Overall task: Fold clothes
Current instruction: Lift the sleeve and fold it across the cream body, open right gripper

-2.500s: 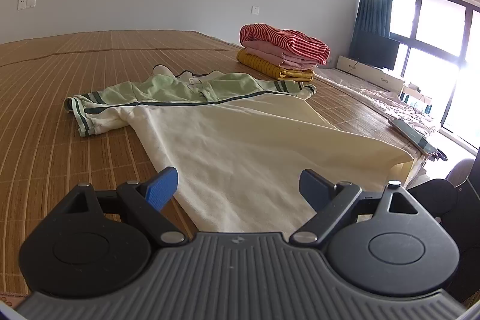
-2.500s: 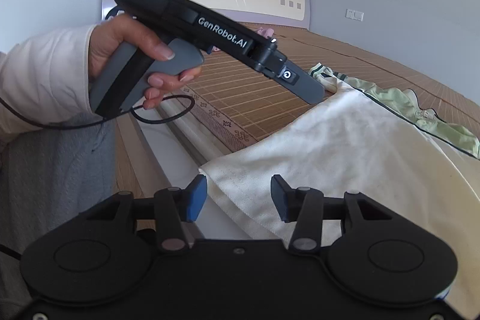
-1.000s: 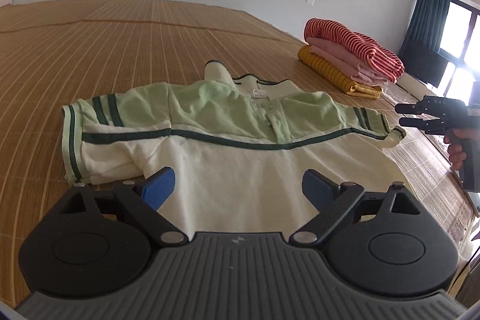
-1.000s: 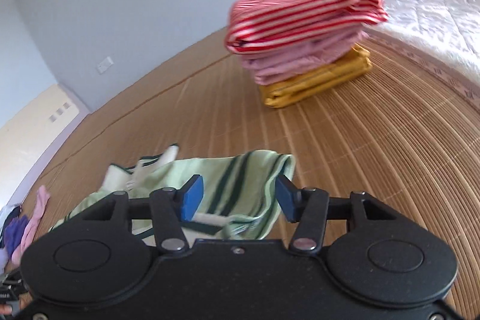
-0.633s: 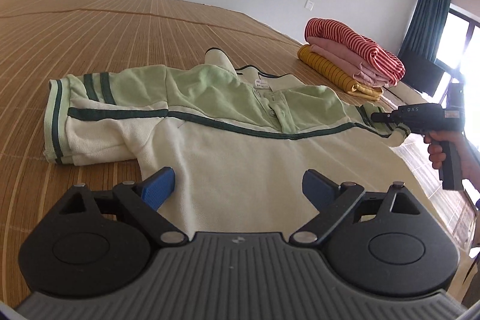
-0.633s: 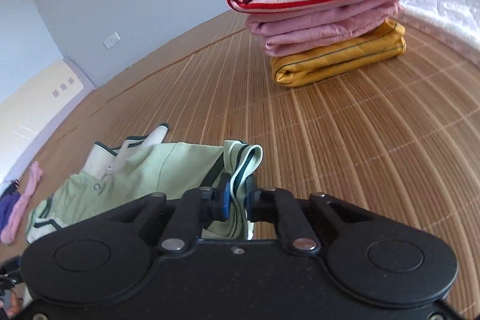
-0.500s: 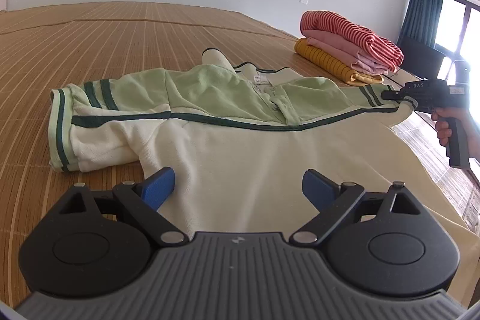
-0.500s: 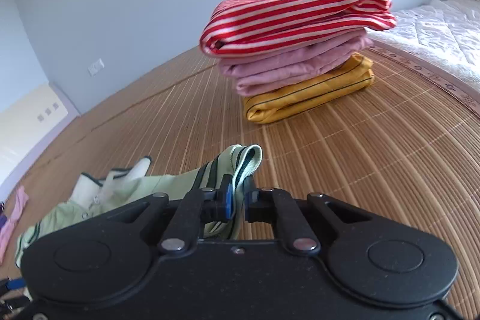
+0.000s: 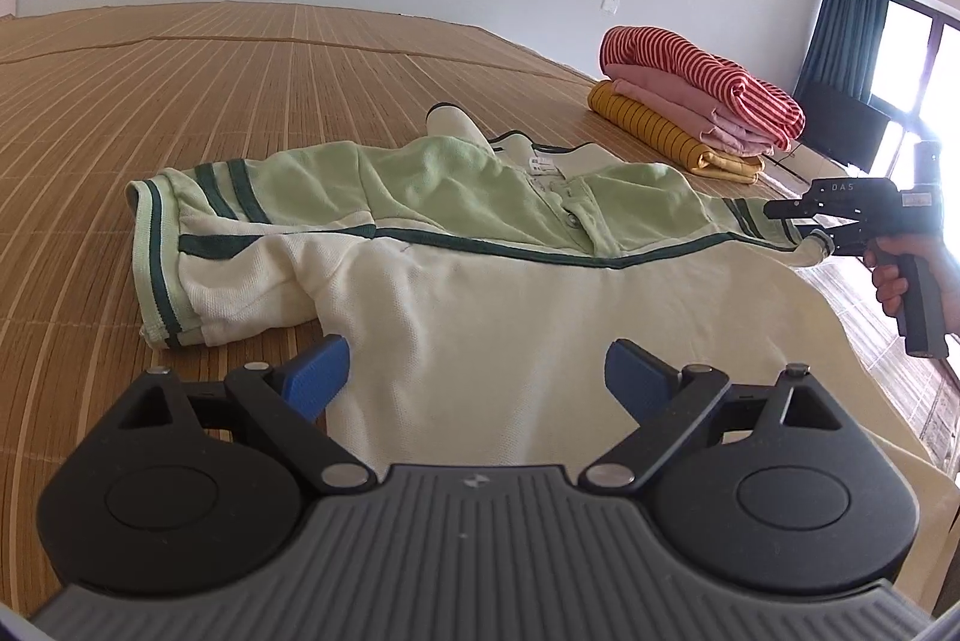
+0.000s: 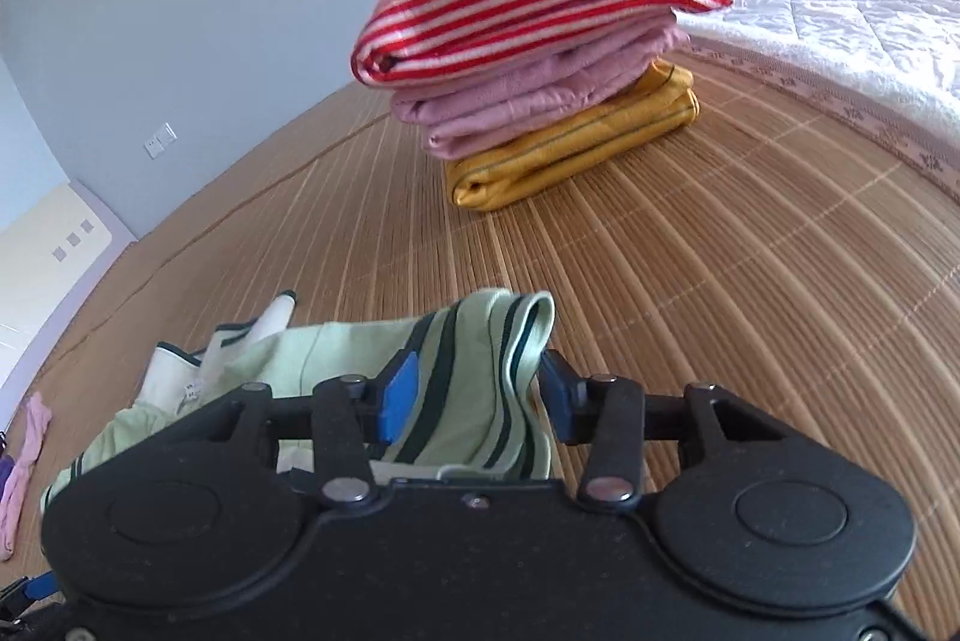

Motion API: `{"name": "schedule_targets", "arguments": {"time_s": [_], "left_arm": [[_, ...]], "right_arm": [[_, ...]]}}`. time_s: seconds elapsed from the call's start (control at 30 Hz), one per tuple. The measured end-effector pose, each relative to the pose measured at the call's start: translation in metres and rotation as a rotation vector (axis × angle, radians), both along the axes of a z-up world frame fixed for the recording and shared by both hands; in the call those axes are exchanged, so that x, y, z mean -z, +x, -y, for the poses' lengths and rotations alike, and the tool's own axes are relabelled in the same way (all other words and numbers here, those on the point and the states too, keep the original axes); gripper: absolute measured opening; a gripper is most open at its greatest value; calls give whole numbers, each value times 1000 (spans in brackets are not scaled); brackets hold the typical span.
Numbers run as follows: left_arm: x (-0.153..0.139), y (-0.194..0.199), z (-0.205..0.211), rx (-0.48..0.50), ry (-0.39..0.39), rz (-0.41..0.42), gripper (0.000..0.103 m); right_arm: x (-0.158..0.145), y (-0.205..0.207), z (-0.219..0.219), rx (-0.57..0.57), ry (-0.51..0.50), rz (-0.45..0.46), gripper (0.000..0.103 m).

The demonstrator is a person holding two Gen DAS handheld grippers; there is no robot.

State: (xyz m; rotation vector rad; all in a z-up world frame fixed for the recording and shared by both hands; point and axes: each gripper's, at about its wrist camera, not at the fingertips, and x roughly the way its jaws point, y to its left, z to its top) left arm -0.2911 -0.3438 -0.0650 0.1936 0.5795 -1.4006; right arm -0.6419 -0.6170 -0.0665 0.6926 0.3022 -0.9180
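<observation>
From the left wrist view, the left tongs (image 9: 477,380) stood wide apart and empty, hovering over the cream lower body of a polo shirt (image 9: 516,305) spread flat on a bamboo mat (image 9: 180,101). The shirt's pale green yoke and striped sleeves lay across the mat, collar pointing away. At the far sleeve, the right tongs (image 9: 807,233), held by a hand (image 9: 900,281), sat at the cuff. Beyond, a stack of folded clothes (image 9: 696,113) rested on the mat, well apart from the shirt: a red-striped piece on top, pink beneath, yellow lowest.

From the right wrist view, the right tongs (image 10: 474,395) were parted, the green striped sleeve cuff (image 10: 480,377) lying loose between the pads. The folded stack (image 10: 540,59) stood ahead, with a white quilt (image 10: 840,23) beside the mat's edge.
</observation>
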Motion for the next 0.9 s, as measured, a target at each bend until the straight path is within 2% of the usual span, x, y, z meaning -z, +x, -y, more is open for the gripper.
{"name": "schedule_targets", "arguments": {"time_s": [0.07, 0.1, 0.13, 0.23, 0.33, 0.4, 0.5, 0.6, 0.67, 0.7, 0.8, 0.87, 0.9], "left_arm": [[0, -2, 0, -1, 1, 11, 95], [0, -2, 0, -3, 1, 15, 95], [0, -3, 0, -5, 1, 18, 95], [1, -3, 0, -6, 2, 17, 95], [1, -4, 0, -6, 6, 19, 95], [1, -5, 1, -4, 9, 23, 95], [1, -5, 1, -3, 12, 27, 95], [1, -5, 1, -3, 11, 26, 95], [1, -5, 1, -1, 12, 26, 95], [1, -5, 1, -1, 12, 25, 95], [0, -4, 0, 2, 10, 18, 95], [0, -4, -2, 3, 7, 14, 95], [0, -4, -2, 2, 7, 12, 95]], "right_arm": [[-4, 12, -5, -24, -57, -109, 22], [-6, 15, -7, -29, -75, -125, 7], [-9, 17, -9, -34, -93, -138, 7], [-29, 19, -23, -31, -142, -68, 7], [-57, 33, -51, -81, -255, -26, 7], [-69, 51, -70, -136, -292, -9, 7], [-69, 89, -86, -205, -336, -64, 7], [-52, 130, -91, -267, -365, -151, 10], [-40, 147, -93, -296, -390, -164, 17], [-37, 151, -92, -337, -374, -156, 25], [-43, 145, -85, -430, -240, -68, 38], [-53, 127, -80, -409, -206, 13, 44], [-56, 120, -78, -393, -195, 27, 50]]}}
